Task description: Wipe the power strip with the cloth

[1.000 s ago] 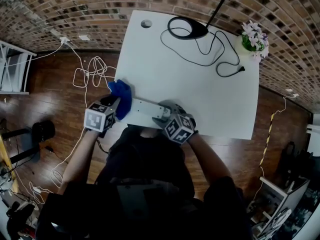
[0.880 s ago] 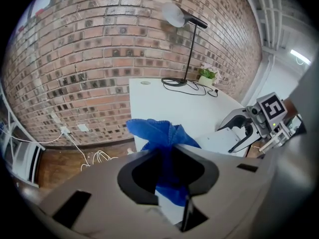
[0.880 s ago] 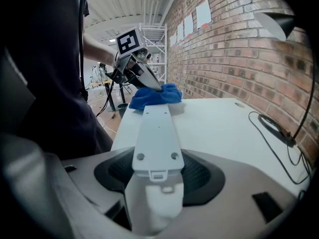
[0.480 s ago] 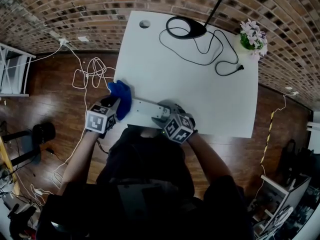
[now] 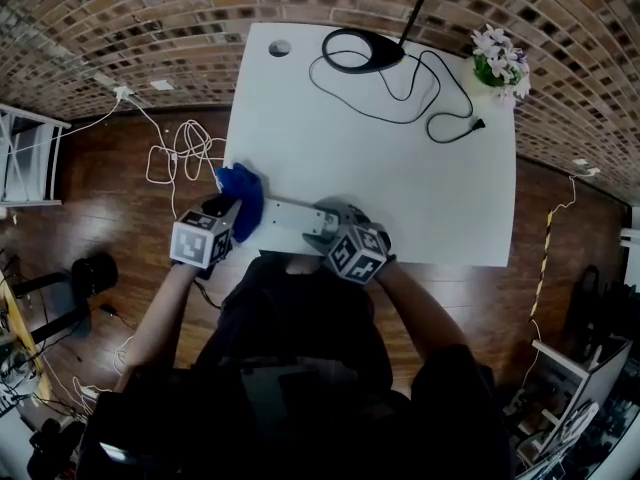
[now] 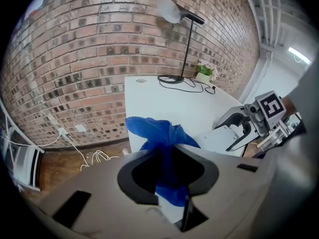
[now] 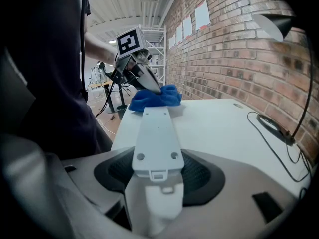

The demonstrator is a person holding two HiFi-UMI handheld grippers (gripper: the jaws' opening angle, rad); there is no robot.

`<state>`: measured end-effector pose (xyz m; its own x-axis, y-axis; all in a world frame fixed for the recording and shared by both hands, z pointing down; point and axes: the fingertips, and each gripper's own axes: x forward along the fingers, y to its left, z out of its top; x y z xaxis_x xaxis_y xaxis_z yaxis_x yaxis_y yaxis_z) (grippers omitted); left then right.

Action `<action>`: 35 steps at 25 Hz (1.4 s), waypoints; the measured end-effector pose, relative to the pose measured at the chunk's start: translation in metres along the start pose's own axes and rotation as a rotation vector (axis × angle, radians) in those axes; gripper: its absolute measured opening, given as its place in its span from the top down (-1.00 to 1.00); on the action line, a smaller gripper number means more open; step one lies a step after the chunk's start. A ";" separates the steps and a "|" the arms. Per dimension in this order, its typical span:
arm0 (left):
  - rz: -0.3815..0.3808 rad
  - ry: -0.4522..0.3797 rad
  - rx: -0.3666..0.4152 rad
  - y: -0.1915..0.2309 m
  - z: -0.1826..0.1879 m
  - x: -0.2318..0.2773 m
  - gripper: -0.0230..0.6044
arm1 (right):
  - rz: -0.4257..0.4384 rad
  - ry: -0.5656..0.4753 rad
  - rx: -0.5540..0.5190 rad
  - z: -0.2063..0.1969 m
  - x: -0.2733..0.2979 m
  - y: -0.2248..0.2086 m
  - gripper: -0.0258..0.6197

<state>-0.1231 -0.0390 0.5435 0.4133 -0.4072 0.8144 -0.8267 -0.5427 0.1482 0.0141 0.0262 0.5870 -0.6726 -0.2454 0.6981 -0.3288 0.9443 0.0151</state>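
Here, the left gripper point(image 6: 170, 176) had its jaws pulled in close, and they pinched a blue cloth point(image 6: 160, 133). The cloth stuck up past the jaws in a bunch. It sat on the left end of the power strip point(image 5: 290, 215), right at the left corner of the white tabletop point(image 5: 400, 173). The right gripper point(image 7: 154, 185) had its jaws wider apart, and they squeezed the other end of the strip from both sides. The strip was long and white. It ran along the near edge of the tabletop, from the right jaws over to the cloth. I could not tell if it lay flat or was lifted a little. Both grippers pointed down and in toward each other, close to the person's body. At the far side of the tabletop stood a black lamp point(image 5: 362, 50), and its black cord point(image 5: 440, 118) curled over the white top. A small pot of flowers point(image 5: 496, 66) stood in the far right corner. White cables point(image 5: 175, 153) lay on the wood floor to the left.
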 end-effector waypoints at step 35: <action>-0.067 0.030 0.105 -0.054 0.020 0.023 0.65 | 0.069 0.052 -0.012 -0.003 0.002 -0.003 0.06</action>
<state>-0.0614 -0.0334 0.5432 0.4540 -0.3462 0.8210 -0.7523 -0.6427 0.1450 0.0156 0.0236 0.5900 -0.6583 -0.1680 0.7338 -0.2746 0.9612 -0.0263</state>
